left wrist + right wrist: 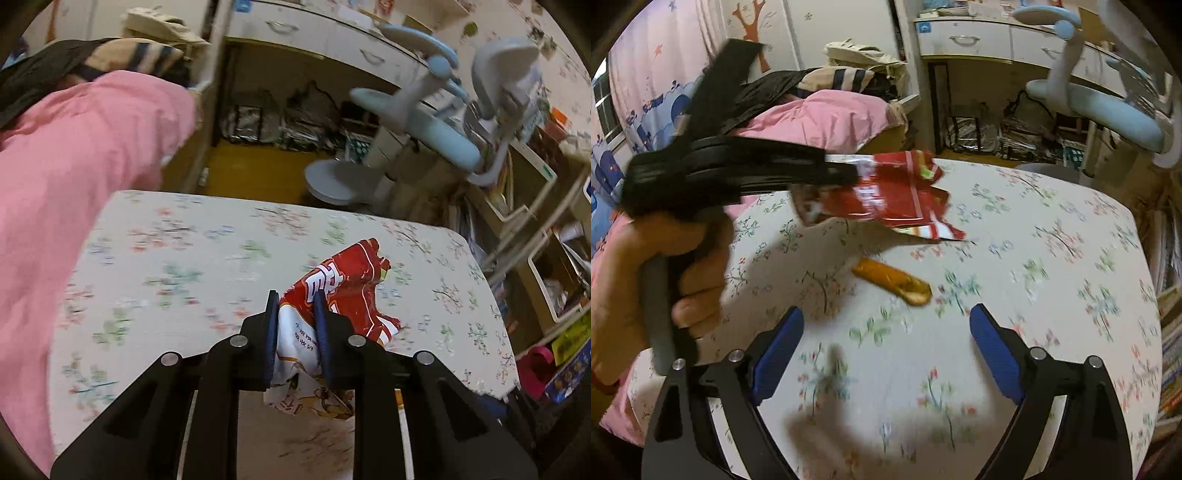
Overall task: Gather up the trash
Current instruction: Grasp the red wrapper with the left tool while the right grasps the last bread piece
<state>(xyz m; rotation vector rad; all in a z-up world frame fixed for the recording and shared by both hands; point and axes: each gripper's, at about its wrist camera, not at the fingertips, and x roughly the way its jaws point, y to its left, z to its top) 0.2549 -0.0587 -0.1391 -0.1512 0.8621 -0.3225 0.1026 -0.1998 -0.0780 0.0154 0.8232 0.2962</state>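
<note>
The left gripper (297, 325) is pinching a crumpled red-and-white snack wrapper (345, 295) between its nearly closed blue pads, holding it lifted above the floral tabletop (177, 258). In the right wrist view a hand (646, 266) is gripping that tool's handle. The right gripper (886, 350) is hovering with its jaws spread wide and nothing between them. Just ahead of it an orange-brown wrapper (892, 282) is lying flat on the table, beside a pink quilt (74, 166).

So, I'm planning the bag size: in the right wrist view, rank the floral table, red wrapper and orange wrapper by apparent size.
1. floral table
2. red wrapper
3. orange wrapper, though both wrappers are crumpled, so true sizes are unsure.
</note>
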